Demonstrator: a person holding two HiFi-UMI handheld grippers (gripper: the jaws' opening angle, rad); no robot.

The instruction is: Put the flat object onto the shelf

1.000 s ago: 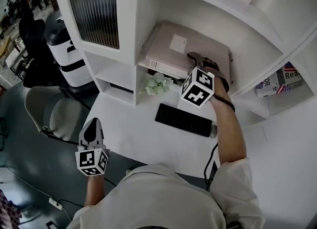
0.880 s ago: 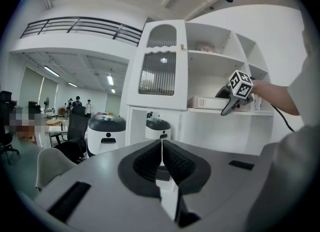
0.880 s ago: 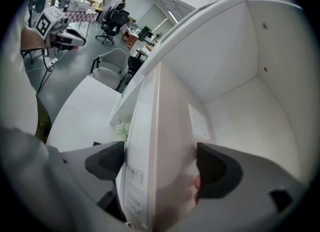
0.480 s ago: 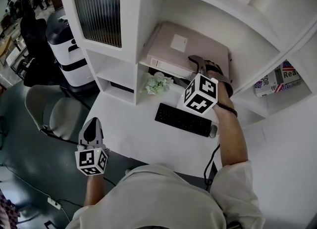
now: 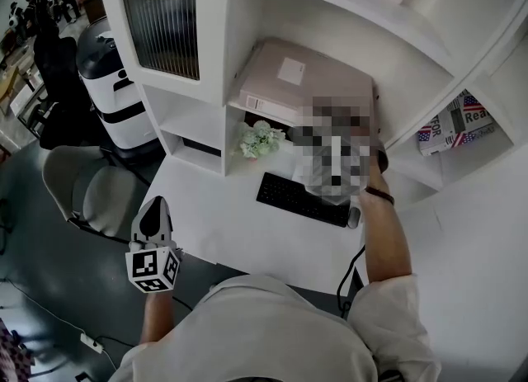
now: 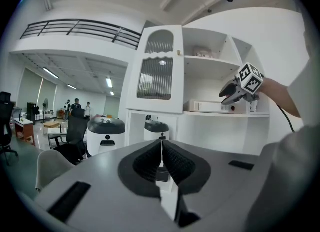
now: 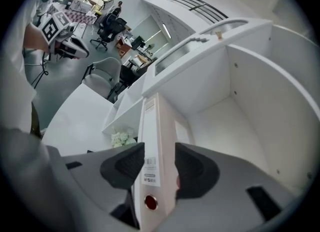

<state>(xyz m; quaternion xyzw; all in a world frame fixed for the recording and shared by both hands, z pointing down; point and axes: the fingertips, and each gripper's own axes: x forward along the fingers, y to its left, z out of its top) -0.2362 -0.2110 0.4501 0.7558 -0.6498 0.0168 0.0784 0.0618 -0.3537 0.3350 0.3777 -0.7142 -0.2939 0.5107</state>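
Near left, left gripper [image 5: 153,207]: held off the near-left edge of the desk [image 5: 223,232]. Its own view shows the jaws pressed together with nothing between them.
Left of shelf, cabinet door [image 5: 161,30]: ribbed glass panel, closed.
Desk, centre: flowers [image 5: 260,139] at the far edge, below the shelf; keyboard [image 5: 301,199] nearer, slightly to their right.
Shelf compartment [image 5: 346,42]: the binder [image 5: 309,83] lies flat in it, spine toward the desk, with a square label on its top face.
Right gripper [image 7: 161,166], head view: covered by a mosaic patch, so the jaws cannot be read there.
Right gripper, own view: jaws closing with the binder's spine end between them, both pads against its faces. The spine carries a label strip and a red round mark.
Right gripper, left gripper view: seen side-on, its tip at the binder on the shelf.
Far right: books [image 5: 458,129] in the lower right compartment, shown only in the head view.
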